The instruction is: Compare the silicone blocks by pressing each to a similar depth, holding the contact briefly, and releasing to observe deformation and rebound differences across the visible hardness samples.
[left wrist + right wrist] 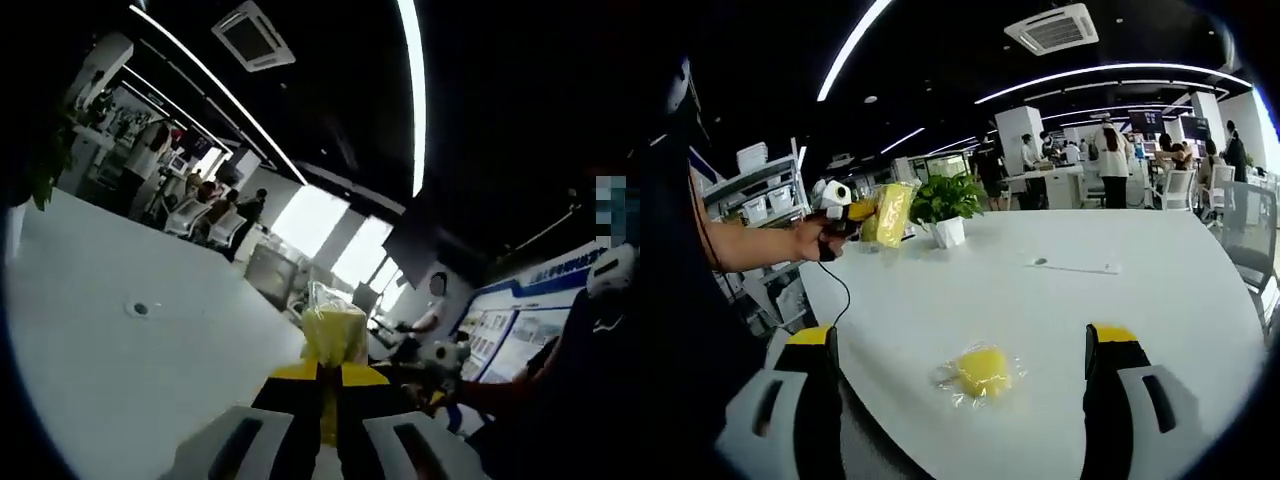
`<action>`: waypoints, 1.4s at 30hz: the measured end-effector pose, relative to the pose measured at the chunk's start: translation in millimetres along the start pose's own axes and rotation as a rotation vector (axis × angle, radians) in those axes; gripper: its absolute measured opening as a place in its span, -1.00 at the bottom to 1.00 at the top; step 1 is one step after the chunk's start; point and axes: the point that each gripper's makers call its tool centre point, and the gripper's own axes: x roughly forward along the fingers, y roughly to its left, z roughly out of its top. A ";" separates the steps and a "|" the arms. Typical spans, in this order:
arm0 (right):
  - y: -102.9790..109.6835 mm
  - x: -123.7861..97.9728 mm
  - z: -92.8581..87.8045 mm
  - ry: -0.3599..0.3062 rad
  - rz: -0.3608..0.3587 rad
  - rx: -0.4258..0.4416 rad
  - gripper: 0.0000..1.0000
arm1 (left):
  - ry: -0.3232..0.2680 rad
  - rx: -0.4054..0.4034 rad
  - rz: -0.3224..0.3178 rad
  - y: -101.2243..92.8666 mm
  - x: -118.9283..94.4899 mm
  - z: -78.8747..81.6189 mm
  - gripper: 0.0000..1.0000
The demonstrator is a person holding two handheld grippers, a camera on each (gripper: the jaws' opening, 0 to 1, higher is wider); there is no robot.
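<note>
1. The white bench (1160, 300) spreads wide in front of you, with a potted plant (945, 212) standing near its far edge and open office space with people well behind it.
2. Your left tongs (335, 345) are up off the bench and clamped on a yellow wrapped block (333, 335); in the right gripper view you see the same block held up in the air beside the plant, in your left hand (818, 238).
3. Your right tongs (970, 345) hang above the bench with the jaws wide apart and nothing between them.
4. A second yellow block (982, 370), in a crinkled clear wrapper, lies flat on the bench, between those jaws as the view shows it, though probably still beyond them.
5. By the look of it, you are mid-comparison: one sample is being squeezed and held, and the other is waiting.
6. Next, you probably let the left sample go and watch it spring back, then bring the right tongs down around the lying block and close them to a similar depth.
</note>
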 end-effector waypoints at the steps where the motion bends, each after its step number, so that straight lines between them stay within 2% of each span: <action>1: 1.7 0.7 7.7 -0.013 0.007 -0.006 0.93 | -0.008 0.002 -0.003 -4.1 -1.5 2.6 -0.96; 8: 17.6 6.6 46.4 -0.076 0.065 -0.013 0.93 | -0.040 0.037 -0.023 -27.2 -6.4 15.2 -0.97; 11: 32.3 9.6 62.9 -0.104 0.118 -0.007 0.93 | -0.048 0.055 -0.034 -37.9 -7.0 19.5 -0.97; 16: 51.6 14.4 85.5 -0.112 0.174 -0.057 0.93 | -0.056 0.084 -0.045 -52.3 -7.8 23.4 -0.97; 20: 63.4 17.3 107.2 -0.137 0.226 -0.062 0.93 | -0.073 0.100 -0.051 -66.9 -7.1 27.0 -0.97; 21: 66.0 17.9 111.1 -0.140 0.234 -0.064 0.92 | -0.076 0.105 -0.051 -69.4 -6.6 27.6 -0.97; 22: 69.0 18.6 116.1 -0.143 0.246 -0.078 0.82 | -0.077 0.114 -0.053 -73.8 -5.5 28.0 -0.97; 24: 73.6 19.5 120.7 -0.141 0.271 -0.085 0.65 | -0.077 0.120 -0.056 -77.8 -4.2 28.5 -0.97; 27: 80.3 25.5 127.6 -0.157 0.290 -0.094 0.72 | -0.084 0.128 -0.071 -88.4 0.3 28.5 -0.97; 33: 99.0 36.3 124.9 -0.107 0.359 -0.118 0.61 | -0.070 0.145 -0.097 -103.1 9.7 22.2 -0.96; 38: 109.7 46.0 125.9 -0.077 0.408 -0.131 0.46 | -0.077 0.153 -0.119 -115.4 13.5 22.6 -0.96; 42: 121.8 53.1 124.3 -0.049 0.467 -0.088 0.27 | -0.073 0.173 -0.124 -124.9 17.3 21.3 -0.96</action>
